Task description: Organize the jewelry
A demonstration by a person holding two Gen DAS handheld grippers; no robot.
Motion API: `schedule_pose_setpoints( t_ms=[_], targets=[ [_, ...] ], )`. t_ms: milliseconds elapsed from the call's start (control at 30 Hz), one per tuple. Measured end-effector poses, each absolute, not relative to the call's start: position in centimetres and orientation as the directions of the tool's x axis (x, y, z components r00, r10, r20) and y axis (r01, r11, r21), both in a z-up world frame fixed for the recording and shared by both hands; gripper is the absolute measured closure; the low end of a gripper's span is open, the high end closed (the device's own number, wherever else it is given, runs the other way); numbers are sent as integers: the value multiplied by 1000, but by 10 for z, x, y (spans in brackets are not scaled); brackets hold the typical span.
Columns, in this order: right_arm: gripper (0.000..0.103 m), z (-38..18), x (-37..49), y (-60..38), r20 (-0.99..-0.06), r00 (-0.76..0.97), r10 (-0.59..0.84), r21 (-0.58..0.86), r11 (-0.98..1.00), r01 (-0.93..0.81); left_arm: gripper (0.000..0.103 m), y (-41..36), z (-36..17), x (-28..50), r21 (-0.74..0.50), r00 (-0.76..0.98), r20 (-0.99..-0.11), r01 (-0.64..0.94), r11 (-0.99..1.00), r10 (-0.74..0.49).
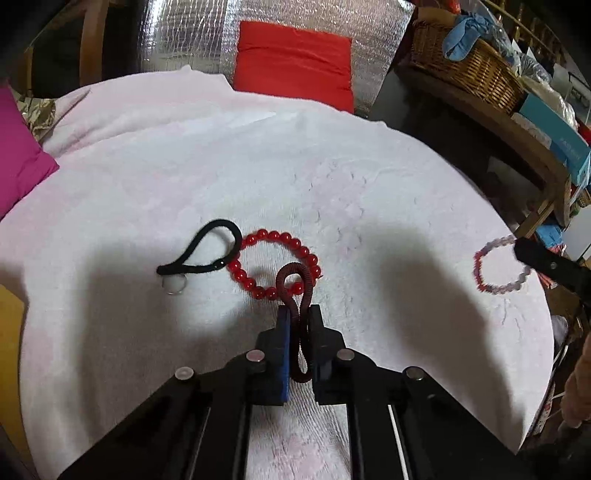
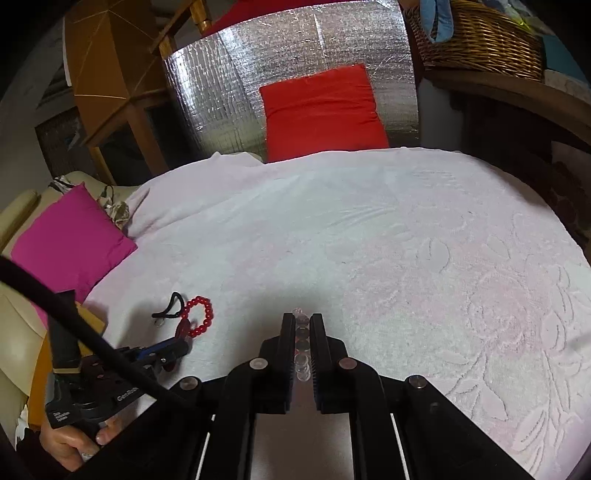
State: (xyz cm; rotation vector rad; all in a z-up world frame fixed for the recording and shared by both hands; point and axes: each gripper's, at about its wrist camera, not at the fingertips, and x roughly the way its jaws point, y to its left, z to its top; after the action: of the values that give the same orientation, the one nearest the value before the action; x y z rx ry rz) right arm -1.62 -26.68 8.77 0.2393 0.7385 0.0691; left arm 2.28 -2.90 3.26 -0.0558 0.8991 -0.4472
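A round worktop (image 1: 258, 177) fills both views, draped in a pale pink towel (image 2: 424, 258) with a raised flower pattern. Behind it stands a silver foil panel (image 2: 295, 74) with a red cushion (image 1: 295, 59) against it; a magenta cushion (image 2: 70, 240) lies at the left edge. On a wooden shelf (image 1: 517, 140) to the right sits a wicker basket (image 1: 469, 70) holding a blue glove (image 1: 465, 33), and beside it a teal box (image 1: 554, 129) whose print is too blurred to read.

The left hand-held gripper (image 1: 299, 314) is pressed together on a dark red coiled hair tie (image 1: 295, 280), its loop hanging over a red bead bracelet (image 1: 277, 262) on the towel. A black hair tie (image 1: 203, 251) touches that bracelet, with a small metal ring (image 1: 175, 286) just beside it. The right hand-held gripper (image 2: 302, 321) pinches a clear bead bracelet (image 1: 498, 266), lifted near the worktop's right edge.
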Motion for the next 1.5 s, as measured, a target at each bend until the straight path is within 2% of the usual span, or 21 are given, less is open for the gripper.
schedule_pose_setpoints(
  t_ms=[267, 467, 633, 1033, 1267, 1500],
  targets=[
    [95, 92, -17, -259, -624, 738, 259, 338, 940, -45, 94, -14, 59, -3, -182, 611, -720, 292, 939, -330],
    [94, 103, -27, -252, -562, 755, 337, 414, 905, -95, 94, -1, 81, -35, -172, 674, -675, 254, 952, -302],
    [94, 110, -37, -240, -518, 757, 398, 470, 872, -137, 94, 12, 89, -65, -118, 720, -651, 217, 969, -241],
    [94, 120, -80, -202, -477, 773, 419, 460, 868, -187, 94, 72, 128, -135, -80, 786, -609, 79, 994, -112],
    [94, 133, -118, -177, -437, 761, 479, 486, 838, -249, 94, 94, 162, -171, -25, 821, -570, 34, 999, -42],
    [94, 155, -146, -153, -422, 744, 519, 481, 823, -302, 94, 116, 187, -199, -21, 847, -531, -11, 1000, -2]
  ],
)
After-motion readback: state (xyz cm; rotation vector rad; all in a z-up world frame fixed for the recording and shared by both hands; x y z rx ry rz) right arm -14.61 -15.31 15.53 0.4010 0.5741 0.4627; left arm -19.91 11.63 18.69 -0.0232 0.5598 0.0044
